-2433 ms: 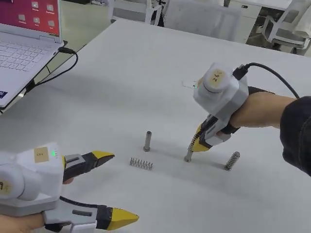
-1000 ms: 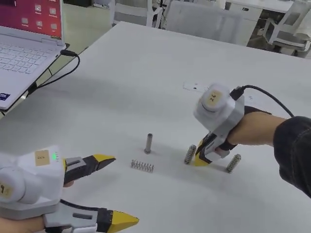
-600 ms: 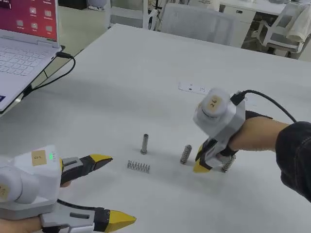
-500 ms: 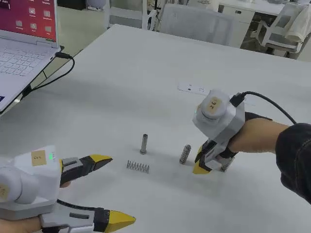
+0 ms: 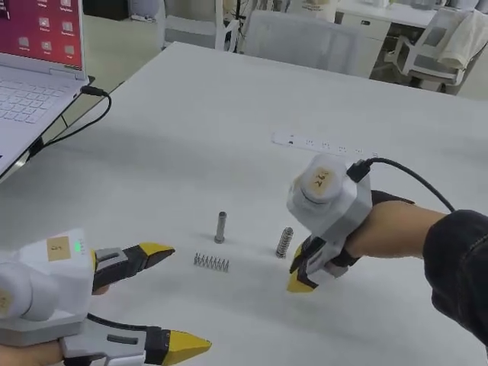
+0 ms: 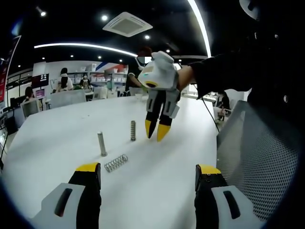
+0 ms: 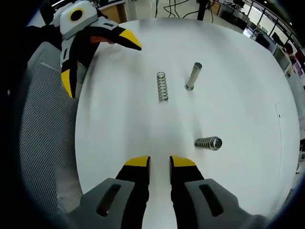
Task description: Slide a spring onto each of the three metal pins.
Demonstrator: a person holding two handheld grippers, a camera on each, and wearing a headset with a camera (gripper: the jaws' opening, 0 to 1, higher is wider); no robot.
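The table [image 5: 229, 114] is a smooth, matt white top. On it, mid-frame, the bare pin [image 5: 220, 227] is grey metal with a dull sheen, and the loose spring [image 5: 211, 262] and fitted spring [image 5: 284, 242] are thin silvery wire. The left gripper [image 5: 189, 297] at lower left and the right gripper [image 5: 299, 278] have smooth white plastic shells, dark grey jaws and matt yellow tips; the sleeve [image 5: 457, 259] at right is dark cloth, and the laptop [image 5: 23, 99] at upper left has a silvery casing.
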